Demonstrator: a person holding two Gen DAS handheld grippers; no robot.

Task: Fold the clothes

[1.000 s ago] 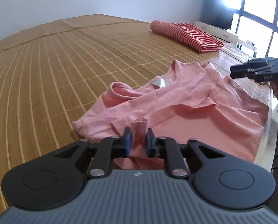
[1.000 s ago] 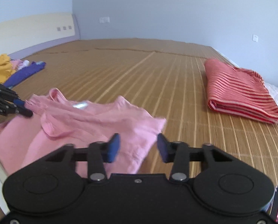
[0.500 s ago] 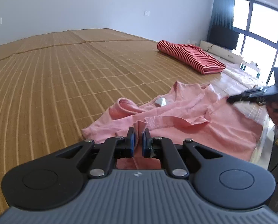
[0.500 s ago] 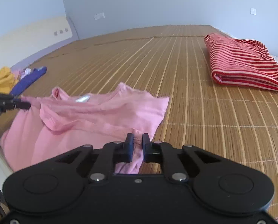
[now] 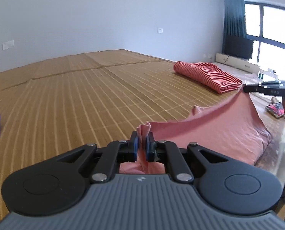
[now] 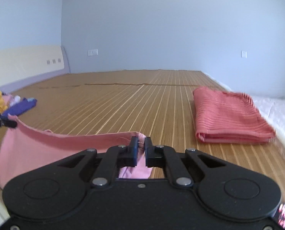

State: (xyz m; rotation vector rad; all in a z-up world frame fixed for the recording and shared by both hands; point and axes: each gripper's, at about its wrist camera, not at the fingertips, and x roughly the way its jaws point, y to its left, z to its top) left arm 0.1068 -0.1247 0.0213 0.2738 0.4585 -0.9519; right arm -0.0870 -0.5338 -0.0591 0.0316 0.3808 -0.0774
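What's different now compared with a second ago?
The right gripper, open a second ago, shut on the pink shirt. Both grippers then lifted it off the bamboo mat, its edge stretched between them. The left gripper stayed clamped; the folded striped garment hasn't moved.

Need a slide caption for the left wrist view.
Left hand-held gripper clamps a pink garment edge, stretched to the right hand-held gripper above the bamboo mat.

Pale blue walls (image 6: 161, 28) all round, a woven bamboo mat (image 5: 85, 95) underneath; beyond its far corner, a bright window (image 5: 272, 28) with dark blue curtain (image 5: 234, 11).
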